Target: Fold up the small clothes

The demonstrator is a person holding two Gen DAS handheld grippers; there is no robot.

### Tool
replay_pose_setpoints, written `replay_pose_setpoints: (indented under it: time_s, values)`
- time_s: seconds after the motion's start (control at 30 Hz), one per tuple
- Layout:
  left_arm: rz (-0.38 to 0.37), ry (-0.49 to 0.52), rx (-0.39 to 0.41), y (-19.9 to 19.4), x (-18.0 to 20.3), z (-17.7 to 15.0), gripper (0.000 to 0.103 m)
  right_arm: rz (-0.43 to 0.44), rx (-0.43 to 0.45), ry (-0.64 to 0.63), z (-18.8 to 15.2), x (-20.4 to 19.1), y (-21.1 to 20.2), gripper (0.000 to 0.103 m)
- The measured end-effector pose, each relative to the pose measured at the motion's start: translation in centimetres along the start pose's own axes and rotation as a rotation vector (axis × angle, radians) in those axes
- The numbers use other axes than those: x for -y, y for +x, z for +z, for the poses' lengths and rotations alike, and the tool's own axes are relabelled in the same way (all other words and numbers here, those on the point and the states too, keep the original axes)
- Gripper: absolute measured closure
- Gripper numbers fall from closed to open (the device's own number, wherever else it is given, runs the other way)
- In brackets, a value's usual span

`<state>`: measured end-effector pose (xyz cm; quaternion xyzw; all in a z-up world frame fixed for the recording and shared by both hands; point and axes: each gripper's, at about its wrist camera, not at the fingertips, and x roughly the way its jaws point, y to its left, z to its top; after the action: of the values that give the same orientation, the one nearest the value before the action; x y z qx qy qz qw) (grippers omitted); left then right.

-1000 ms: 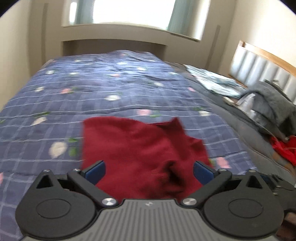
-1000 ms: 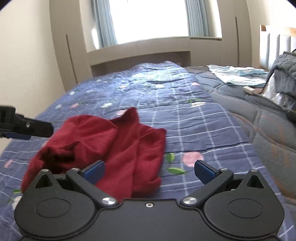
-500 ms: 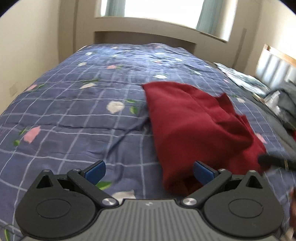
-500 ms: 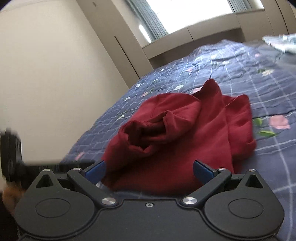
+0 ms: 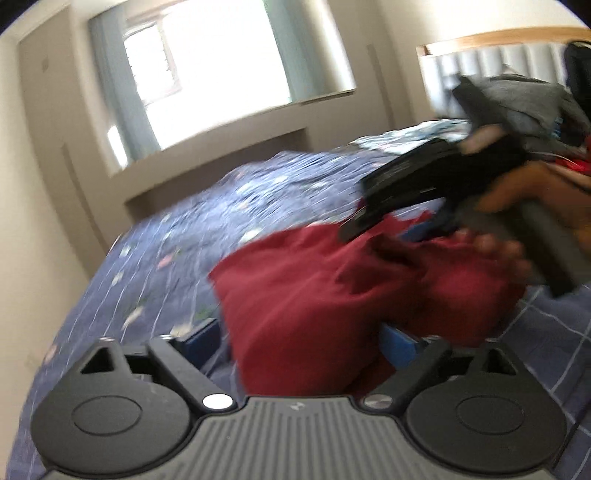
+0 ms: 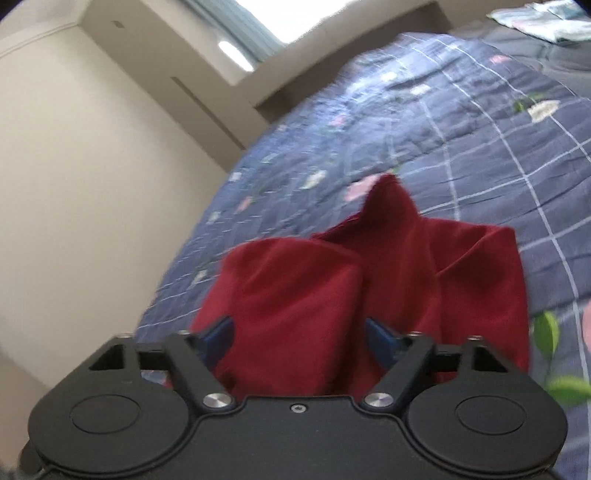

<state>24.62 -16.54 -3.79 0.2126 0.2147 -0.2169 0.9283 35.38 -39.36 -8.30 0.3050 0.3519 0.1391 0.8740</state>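
A crumpled dark red garment (image 5: 332, 295) lies bunched on the blue checked quilt (image 5: 258, 192). My left gripper (image 5: 301, 341) is low over its near edge. The jaws are closing, with cloth bulging between the blue pads (image 5: 203, 339), which do not visibly press it. In the right wrist view the red garment (image 6: 332, 288) fills the gap of my right gripper (image 6: 301, 339). Its jaws are also closing, narrower than the left's, with cloth between them. The left wrist view shows the right gripper's black body (image 5: 406, 192) over the garment's far right side, held by a hand (image 5: 509, 221).
The quilt (image 6: 461, 110) stretches away toward a window ledge. A pile of grey clothes (image 5: 524, 96) lies by the padded headboard (image 5: 480, 62) at the right. Light folded fabric (image 6: 546, 18) lies at the far corner. A beige wall (image 6: 92, 166) runs along the bed's left side.
Both grippers have swung in and dropped onto the red garment, rolling as they came. Their jaws have narrowed around the cloth, the right more than the left.
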Motion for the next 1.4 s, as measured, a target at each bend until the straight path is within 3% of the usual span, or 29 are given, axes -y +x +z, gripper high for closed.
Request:
replay_pose_setpoints:
  time_s: [0.07,0.1,0.13,0.2,0.3,0.43,0.53,0.77,0.93,1.0,1.07,1.1,1.13,1.2,1.27,1.37,1.4]
  values:
    - [-0.017,0.041,0.012,0.4,1.1,0.4,0.026,-0.02,0.0,0.014,0.5,0.5,0.9,0.05]
    - [-0.033,0.06,0.015,0.7,1.5,0.6,0.037,-0.028,0.001,0.023,0.6,0.7,1.2,0.055]
    - [-0.05,0.079,0.015,0.9,1.9,0.7,0.056,-0.033,0.001,0.032,0.7,0.8,1.4,0.059]
    - [-0.068,0.095,0.001,1.4,2.5,0.9,0.079,-0.048,0.005,0.029,0.7,0.8,1.5,0.081]
    - [-0.087,0.051,-0.005,1.6,2.1,1.2,0.093,-0.046,0.02,-0.002,0.9,0.4,1.1,0.095]
    - [-0.141,-0.067,-0.007,0.9,-0.1,1.7,0.096,-0.034,0.067,-0.086,1.9,-0.9,-0.1,0.097]
    - [-0.171,-0.095,0.008,0.1,-1.2,2.9,0.096,-0.019,0.106,-0.142,3.1,-2.1,-1.6,0.097]
    - [-0.283,-0.04,0.027,0.5,1.4,5.0,0.096,-0.066,0.188,-0.202,5.1,-1.9,-6.1,0.097]
    - [-0.333,0.021,-0.029,2.5,4.1,3.9,0.096,-0.16,0.152,-0.171,3.2,1.6,-7.0,0.097]
    - [-0.333,0.033,-0.053,3.1,4.7,3.3,0.093,-0.194,0.129,-0.164,2.1,2.9,-6.5,0.097]
    - [-0.34,0.027,-0.068,3.3,4.8,3.1,0.084,-0.202,0.115,-0.147,1.1,3.8,-5.9,0.095]
    - [-0.348,0.015,-0.066,3.1,4.7,3.1,0.068,-0.207,0.115,-0.142,0.8,4.1,-5.7,0.093]
    - [-0.36,0.003,-0.06,2.8,4.4,3.2,0.04,-0.213,0.12,-0.142,0.5,4.1,-5.5,0.091]
    - [-0.354,-0.029,-0.023,1.7,3.7,3.1,0.012,-0.235,0.129,-0.153,0.1,3.9,-5.4,0.08]
    - [-0.338,-0.049,0.005,0.9,2.8,3.2,0.008,-0.262,0.142,-0.172,-0.3,3.5,-5.7,0.072]
    - [-0.308,-0.112,-0.016,0.6,1.2,3.3,0.003,-0.308,0.18,-0.2,-0.8,2.7,-6.7,0.033]
    - [-0.283,-0.152,-0.025,0.6,0.4,3.3,0.0,-0.321,0.198,-0.219,-1.1,2.1,-7.1,0.024]
